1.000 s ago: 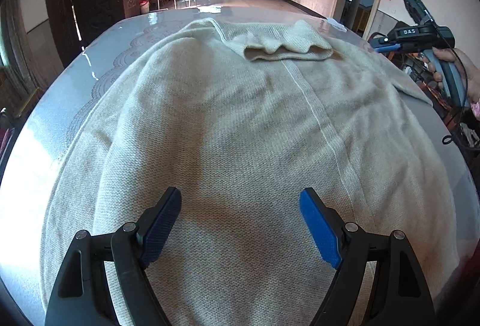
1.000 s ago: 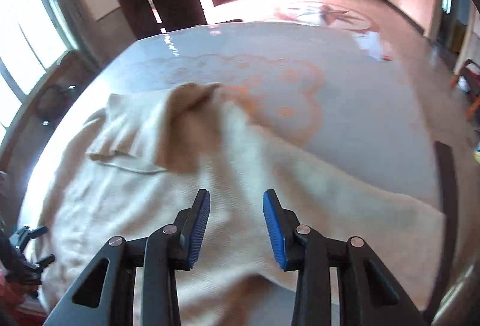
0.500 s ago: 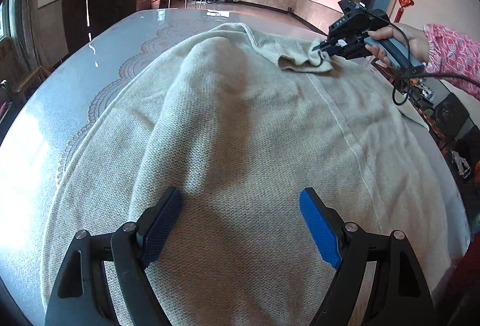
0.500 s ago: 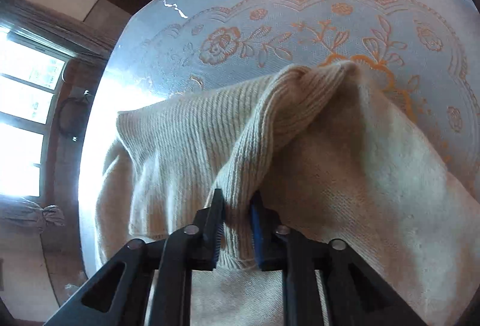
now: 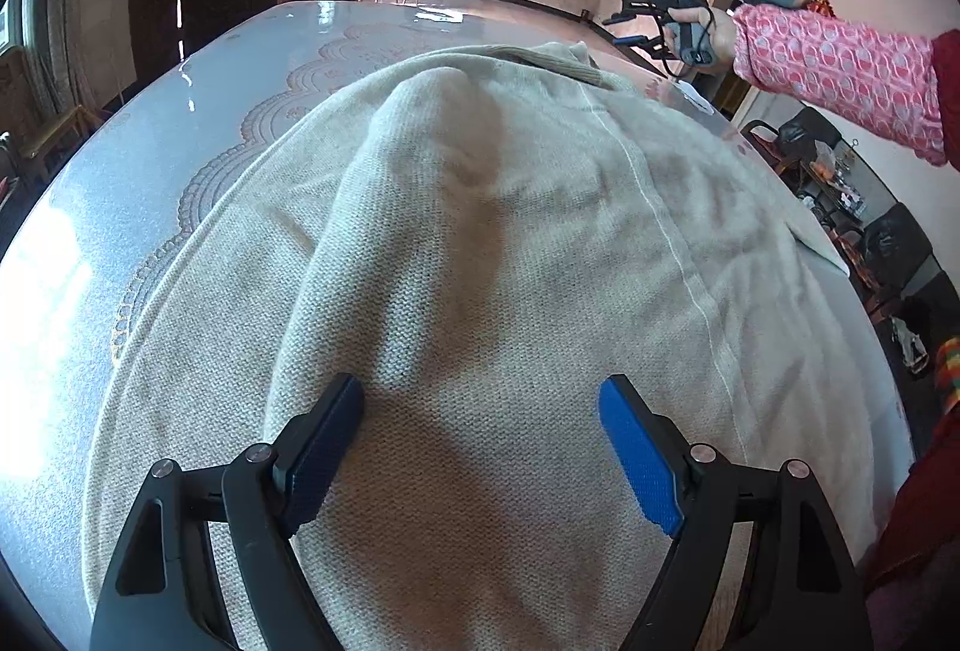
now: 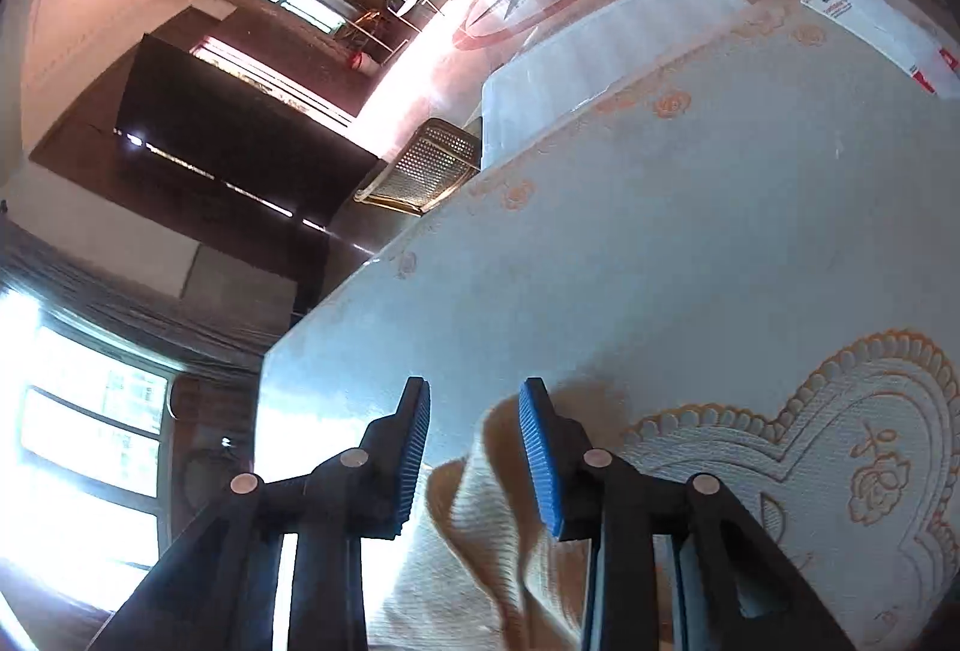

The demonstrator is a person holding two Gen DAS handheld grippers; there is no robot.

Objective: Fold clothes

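Your left gripper hung wide open over the soft, limp, draping sweater, your right gripper was opening off its ribbed cuff; thicker ribbed edges looked easiest to pinch.

Left gripper: black plastic arms, triangular cut-outs near base, silver round screws behind each finger, blue textured pads on inner finger faces. Right gripper: same black build, blue ribbed pads, copper-toned screws behind fingers. Behind right gripper jaws: grey handle, black cable trailing upward. Sleeve: pink with pale ring pattern, dark red garment over it.
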